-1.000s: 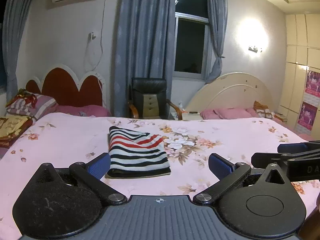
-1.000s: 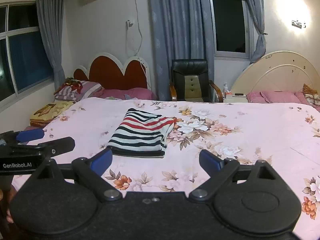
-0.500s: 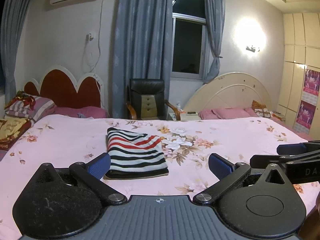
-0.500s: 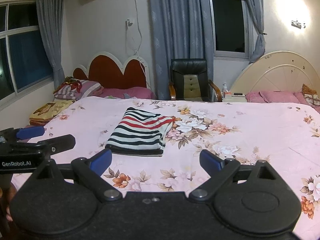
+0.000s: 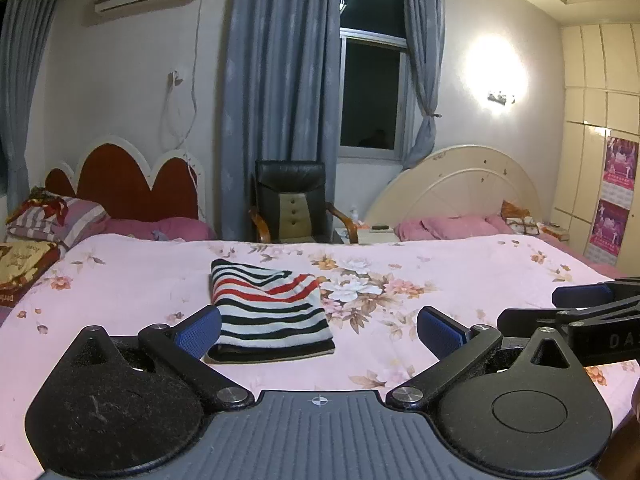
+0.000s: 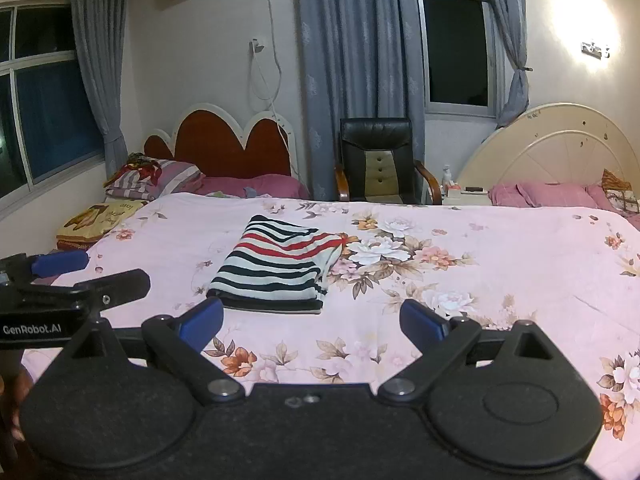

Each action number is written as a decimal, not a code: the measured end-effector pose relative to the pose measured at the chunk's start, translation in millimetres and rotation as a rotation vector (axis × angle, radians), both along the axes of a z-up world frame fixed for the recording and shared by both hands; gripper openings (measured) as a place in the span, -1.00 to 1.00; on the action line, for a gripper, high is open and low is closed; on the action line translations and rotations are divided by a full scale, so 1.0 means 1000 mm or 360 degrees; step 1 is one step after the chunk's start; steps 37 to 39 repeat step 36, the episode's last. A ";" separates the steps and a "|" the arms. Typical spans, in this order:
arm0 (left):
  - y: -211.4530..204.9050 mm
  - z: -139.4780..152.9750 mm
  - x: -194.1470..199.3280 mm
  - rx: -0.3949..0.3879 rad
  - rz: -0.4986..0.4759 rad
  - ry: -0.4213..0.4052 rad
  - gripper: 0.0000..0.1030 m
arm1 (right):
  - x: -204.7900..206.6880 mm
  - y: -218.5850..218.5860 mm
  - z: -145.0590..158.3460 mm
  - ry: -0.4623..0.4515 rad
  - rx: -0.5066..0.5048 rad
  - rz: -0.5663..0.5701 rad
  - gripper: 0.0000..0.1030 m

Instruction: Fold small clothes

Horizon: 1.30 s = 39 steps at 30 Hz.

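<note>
Holding left gripper point(image 5: 319, 330) and right gripper point(image 6: 311, 320) wide apart, empty, clear of folded striped garment point(image 5: 269, 308) on bed point(image 5: 460, 276): fold looks done

Showing black, white and red stripes on the folded garment point(image 5: 272, 308), pink with flowers on the bedspread point(image 5: 460, 276), blue on the fingertips point(image 6: 202, 322).
</note>
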<state>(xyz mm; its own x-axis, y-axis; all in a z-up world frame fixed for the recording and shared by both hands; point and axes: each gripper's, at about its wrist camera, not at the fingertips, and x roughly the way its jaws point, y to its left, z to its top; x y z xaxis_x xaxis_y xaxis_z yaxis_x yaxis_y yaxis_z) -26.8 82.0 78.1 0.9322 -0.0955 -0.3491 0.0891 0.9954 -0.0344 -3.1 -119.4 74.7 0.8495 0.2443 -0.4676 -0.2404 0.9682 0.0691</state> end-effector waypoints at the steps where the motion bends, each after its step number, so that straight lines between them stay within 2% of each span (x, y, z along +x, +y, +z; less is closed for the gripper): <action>1: 0.000 0.000 0.000 0.0001 -0.0001 -0.0001 1.00 | 0.000 0.000 0.000 -0.0001 0.0000 0.0001 0.84; 39: 0.008 -0.003 0.005 0.0009 0.0024 0.0027 1.00 | 0.006 0.005 0.001 0.0001 -0.0002 0.0065 0.85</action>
